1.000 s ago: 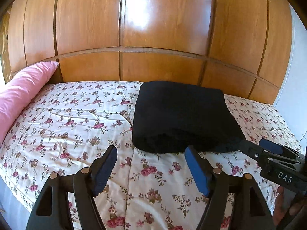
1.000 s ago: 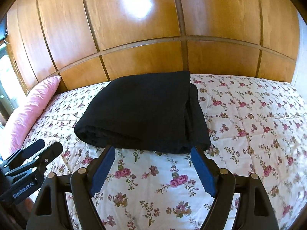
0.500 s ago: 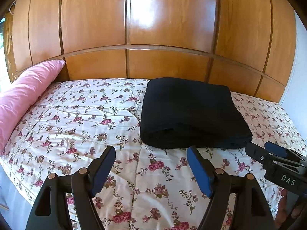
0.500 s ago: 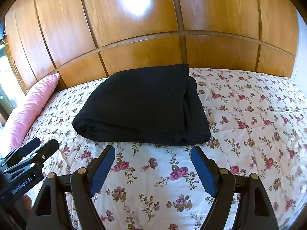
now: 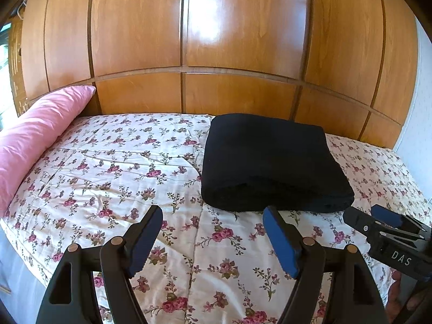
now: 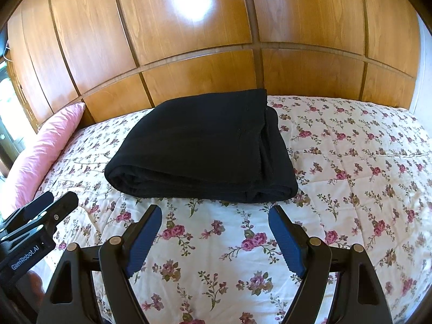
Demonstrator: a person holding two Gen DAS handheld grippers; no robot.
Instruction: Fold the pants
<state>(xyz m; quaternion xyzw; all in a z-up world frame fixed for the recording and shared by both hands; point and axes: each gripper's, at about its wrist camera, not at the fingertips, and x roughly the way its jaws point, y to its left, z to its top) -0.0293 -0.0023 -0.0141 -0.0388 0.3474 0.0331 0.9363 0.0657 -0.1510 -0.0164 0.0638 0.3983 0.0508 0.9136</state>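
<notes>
The black pants (image 5: pixel 272 162) (image 6: pixel 205 148) lie folded into a thick rectangle on the floral bedspread (image 5: pixel 121 178) (image 6: pixel 351 162), with the rolled fold facing me. My left gripper (image 5: pixel 213 213) stands open a little in front of the pile's near left corner, nothing between its blue pads. My right gripper (image 6: pixel 214 212) is open too, hovering just short of the pile's near edge and touching nothing. Each gripper shows in the other's view: the right one (image 5: pixel 378 221) at the lower right, the left one (image 6: pixel 51 202) at the lower left.
A pink pillow (image 5: pixel 35 137) (image 6: pixel 40 156) lies along the left end of the bed. A glossy wooden panelled wall (image 5: pixel 216 54) (image 6: pixel 216 40) rises right behind the bed. The bed's near edge (image 5: pixel 16 243) drops off at the lower left.
The left wrist view has drifted slightly, so the pants and pillow sit further right in it. The pile itself has not moved, and both grippers stay open and clear of it.
</notes>
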